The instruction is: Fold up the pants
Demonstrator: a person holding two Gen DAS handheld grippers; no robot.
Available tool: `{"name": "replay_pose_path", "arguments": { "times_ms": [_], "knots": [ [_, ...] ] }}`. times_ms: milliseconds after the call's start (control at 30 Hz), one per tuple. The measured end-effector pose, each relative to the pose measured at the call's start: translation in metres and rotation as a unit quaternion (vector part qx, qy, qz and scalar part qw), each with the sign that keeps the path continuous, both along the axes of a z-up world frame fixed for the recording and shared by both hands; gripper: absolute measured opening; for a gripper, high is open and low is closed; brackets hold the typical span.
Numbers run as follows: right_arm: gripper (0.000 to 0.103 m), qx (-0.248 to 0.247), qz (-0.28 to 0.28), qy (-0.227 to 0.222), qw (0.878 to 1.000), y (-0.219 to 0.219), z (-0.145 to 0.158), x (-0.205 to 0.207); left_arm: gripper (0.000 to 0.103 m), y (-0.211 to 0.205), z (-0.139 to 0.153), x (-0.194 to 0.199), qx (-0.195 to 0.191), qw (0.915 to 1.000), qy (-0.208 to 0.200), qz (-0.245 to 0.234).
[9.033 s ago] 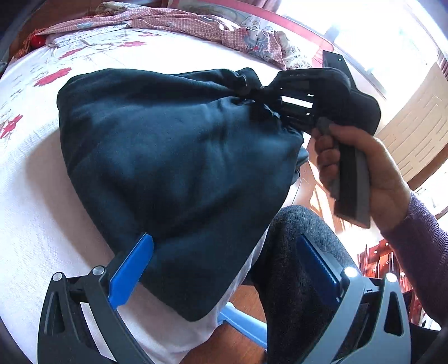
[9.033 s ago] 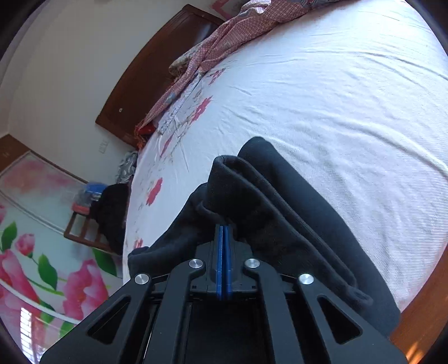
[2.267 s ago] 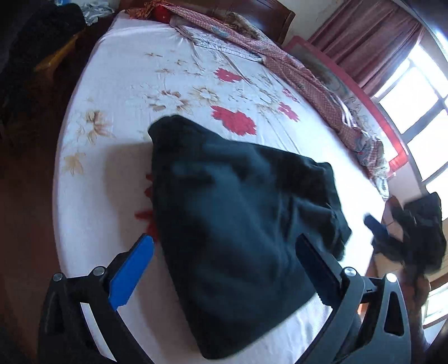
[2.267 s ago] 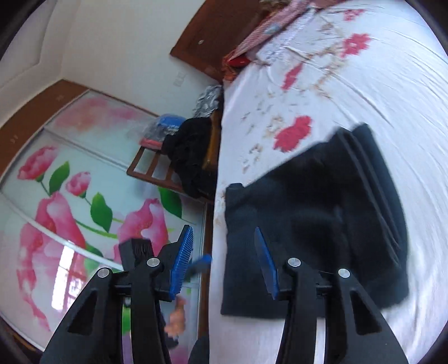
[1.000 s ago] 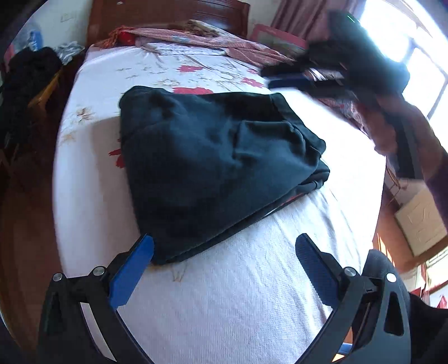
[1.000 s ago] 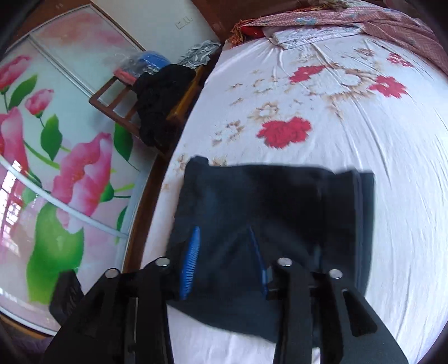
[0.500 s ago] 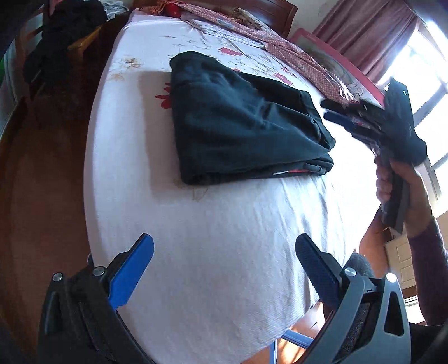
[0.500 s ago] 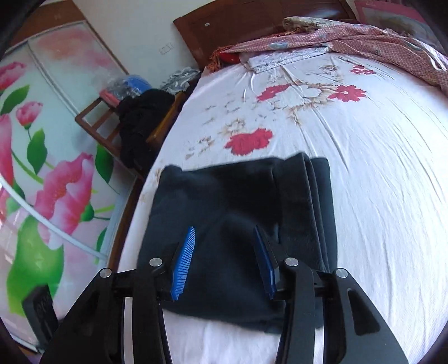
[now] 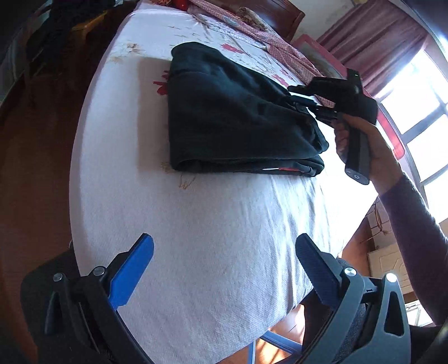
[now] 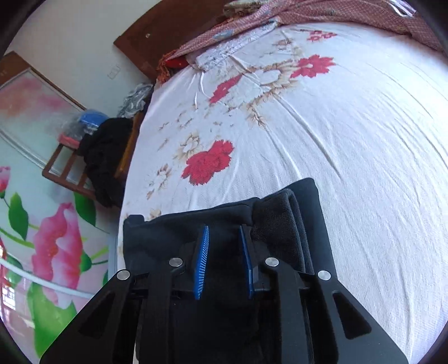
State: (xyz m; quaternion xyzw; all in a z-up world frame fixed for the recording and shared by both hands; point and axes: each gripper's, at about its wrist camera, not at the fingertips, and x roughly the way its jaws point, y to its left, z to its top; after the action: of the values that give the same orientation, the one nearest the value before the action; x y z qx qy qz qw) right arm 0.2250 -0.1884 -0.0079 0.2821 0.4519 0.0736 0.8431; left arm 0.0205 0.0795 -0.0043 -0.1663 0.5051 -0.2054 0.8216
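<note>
Bed with folded pants

Pants lie near the bed's foot edge; a red checked quilt is bunched at the headboard end.

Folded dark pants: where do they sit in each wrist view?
Left wrist: folded dark pants upper centre, lying on the bed sheet.
Right wrist: folded dark pants bottom centre, partly behind the right gripper, whose jaws are closing.
Shared landmark: red flower print beside the pants.

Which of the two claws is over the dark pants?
The right claw, jaws closing above the folded pants; the left claw hangs wide open over bare sheet.
</note>
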Motion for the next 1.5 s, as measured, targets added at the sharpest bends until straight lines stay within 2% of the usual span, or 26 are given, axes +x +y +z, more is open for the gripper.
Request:
{"name": "replay_pose_path", "arguments": {
  "times_ms": [33,100,167,233,300,333,367,433,500,600,633,700,800,867,900,967,1033,1067,1100,1167,1233,1267,1300,1367,1400,1500],
  "knots": [
    [0.044,0.015,0.025,-0.015,0.999,0.008,0.003,0.003,0.101,0.002,-0.002,0.001,0.0,1.0,0.001,0.002],
    [0.045,0.032,0.069,-0.032,0.997,0.03,0.007,0.017,0.101,0.0,-0.003,0.002,-0.001,1.0,0.001,0.002],
    [0.053,0.021,0.117,0.006,0.993,0.059,-0.002,0.041,0.101,-0.006,0.0,0.004,-0.006,1.0,-0.004,-0.004],
    [0.054,-0.002,0.142,0.048,0.989,0.079,-0.017,0.057,0.101,-0.015,0.007,0.003,-0.007,0.9998,-0.01,-0.016],
    [0.053,-0.07,0.115,0.079,0.988,0.074,-0.029,0.061,0.101,-0.022,0.014,0.0,0.001,0.9994,-0.022,-0.026],
    [0.039,-0.038,0.096,0.077,0.992,0.057,-0.031,0.059,0.101,-0.023,0.016,-0.001,0.004,0.9993,-0.025,-0.028],
    [0.033,0.004,0.057,0.083,0.995,0.035,-0.034,0.054,0.101,-0.023,0.016,-0.002,0.005,0.9993,-0.025,-0.027],
    [0.031,0.068,-0.003,0.07,0.995,-0.004,-0.029,0.033,0.101,-0.017,0.013,-0.004,0.002,0.9997,-0.017,-0.02],
    [0.034,0.065,-0.008,0.05,0.997,-0.013,-0.013,0.01,0.101,-0.01,0.006,-0.005,-0.007,0.9999,-0.004,-0.012],
    [0.051,0.051,0.046,0.043,0.997,0.005,0.001,-0.025,0.101,-0.008,-0.006,-0.002,-0.015,0.9997,0.016,-0.007],
    [0.052,0.032,0.06,0.05,0.996,0.012,0.0,-0.036,0.101,-0.01,-0.008,-0.001,-0.017,0.9996,0.022,-0.006],
    [0.052,-0.012,0.054,0.062,0.997,0.006,-0.008,-0.058,0.101,-0.014,-0.006,-0.001,-0.025,0.9994,0.021,-0.009],
    [0.032,0.045,0.01,0.062,0.997,-0.026,-0.014,-0.083,0.101,-0.019,0.008,-0.006,-0.024,0.9995,-0.001,-0.019],
    [0.037,0.013,-0.009,0.052,0.999,-0.028,0.0,-0.099,0.101,-0.02,0.013,-0.009,-0.018,0.9996,-0.004,-0.022],
    [0.049,0.004,-0.003,0.039,0.999,-0.023,0.006,-0.106,0.101,-0.02,0.014,-0.01,-0.017,0.9996,-0.004,-0.022],
    [0.05,0.024,0.042,0.029,0.998,-0.007,0.009,-0.114,0.101,-0.019,0.013,-0.014,-0.022,0.9996,-0.002,-0.019],
    [0.059,0.008,0.051,0.053,0.997,0.0,-0.005,-0.116,0.101,-0.021,0.011,-0.015,-0.029,0.9994,0.006,-0.016],
    [0.059,-0.014,0.035,0.082,0.996,-0.005,-0.016,-0.119,0.101,-0.022,0.011,-0.015,-0.03,0.9995,0.008,-0.013],
    [0.058,-0.007,0.018,0.088,0.996,-0.014,-0.022,-0.126,0.101,-0.023,0.012,-0.017,-0.029,0.9995,0.008,-0.01],
    [0.059,0.003,-0.027,0.077,0.997,-0.029,-0.018,-0.155,0.101,-0.023,0.015,-0.02,-0.024,0.9997,0.002,-0.001],
    [0.061,-0.021,-0.028,0.059,0.998,-0.021,-0.009,-0.187,0.101,-0.02,0.019,-0.026,-0.001,0.9998,-0.011,0.02],
    [0.066,-0.05,-0.031,0.045,0.997,-0.013,-0.004,-0.202,0.101,-0.019,0.018,-0.028,0.021,0.999,-0.017,0.037],
    [0.076,-0.09,-0.032,0.033,0.995,-0.002,0.0,-0.217,0.101,-0.02,0.017,-0.028,0.05,0.9968,-0.021,0.06],
    [0.08,-0.176,-0.014,0.017,0.984,0.026,0.004,-0.236,0.101,-0.024,0.013,-0.029,0.114,0.9868,-0.03,0.111],
    [0.08,-0.203,-0.007,0.01,0.979,0.038,0.005,-0.243,0.101,-0.027,0.012,-0.029,0.124,0.9846,-0.036,0.118],
    [0.084,-0.227,-0.01,0.001,0.974,0.058,0.0,-0.258,0.101,-0.044,0.011,-0.034,0.184,0.9716,-0.067,0.133]
  ]
}}
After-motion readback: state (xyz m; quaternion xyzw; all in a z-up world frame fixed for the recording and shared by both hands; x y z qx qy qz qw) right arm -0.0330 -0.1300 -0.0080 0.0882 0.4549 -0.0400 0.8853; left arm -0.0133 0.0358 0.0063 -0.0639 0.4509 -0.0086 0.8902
